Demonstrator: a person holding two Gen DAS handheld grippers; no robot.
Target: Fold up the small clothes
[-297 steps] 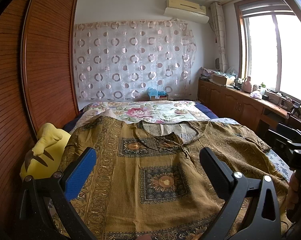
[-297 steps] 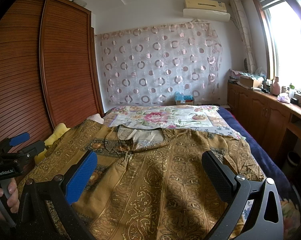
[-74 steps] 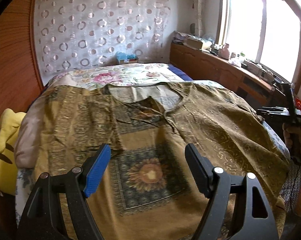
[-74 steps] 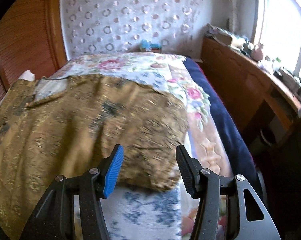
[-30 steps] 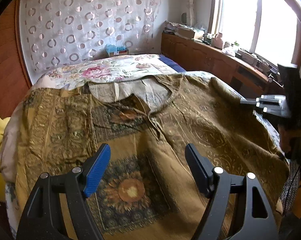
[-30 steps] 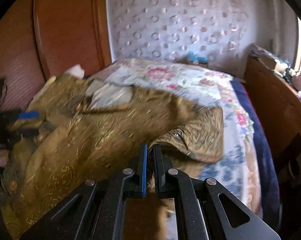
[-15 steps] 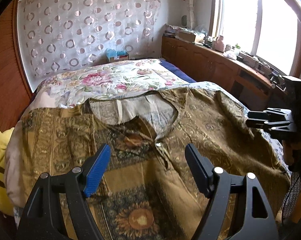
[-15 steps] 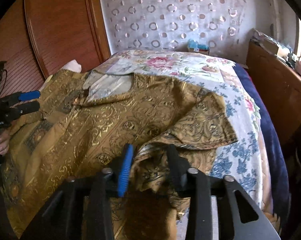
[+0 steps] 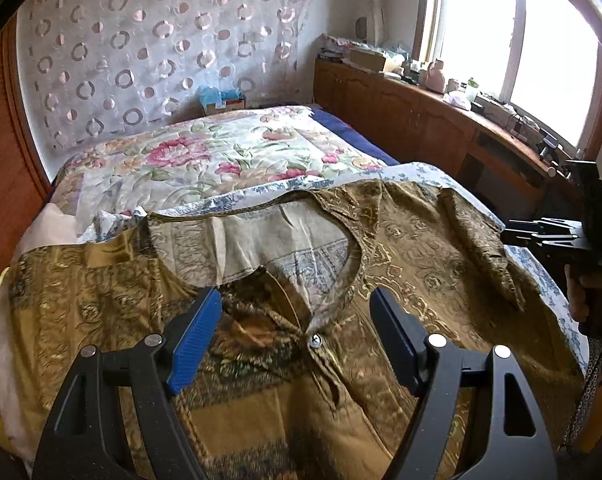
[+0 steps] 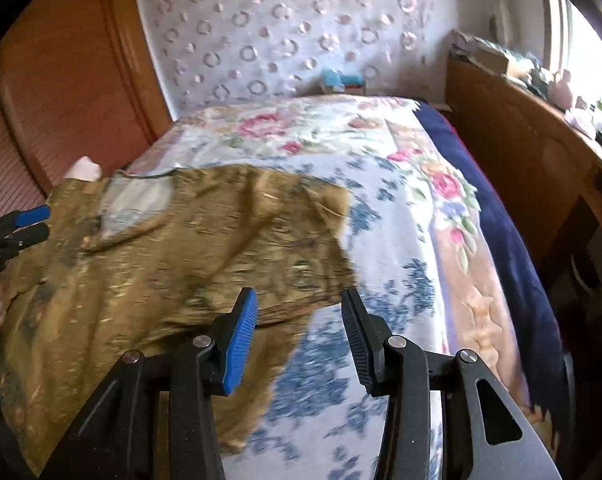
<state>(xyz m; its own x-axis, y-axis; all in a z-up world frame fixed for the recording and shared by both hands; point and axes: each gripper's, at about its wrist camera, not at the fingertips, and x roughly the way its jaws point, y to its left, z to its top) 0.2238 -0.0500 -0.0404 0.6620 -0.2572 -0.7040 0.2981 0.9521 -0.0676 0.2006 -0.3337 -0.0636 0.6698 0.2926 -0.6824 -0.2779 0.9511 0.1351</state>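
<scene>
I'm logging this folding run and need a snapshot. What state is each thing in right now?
Brown patterned shirt: spread front-up on the bed, neckline open, one sleeve folded in over the body.
Shirt button: fastened below the neckline.
Left gripper: open, above the shirt's chest, holding nothing.
Right gripper: open, nothing between its pads.
Floral bedspread: laid flat.

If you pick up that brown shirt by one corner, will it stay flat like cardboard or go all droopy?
Probably droopy. The brown shirt already lies in soft wrinkles on the bed, and its sleeve is folded over on itself, so the cloth bends easily. It looks thin, so likely light. It may drag across the bed rather than lift cleanly if grabbed at one spot.
</scene>
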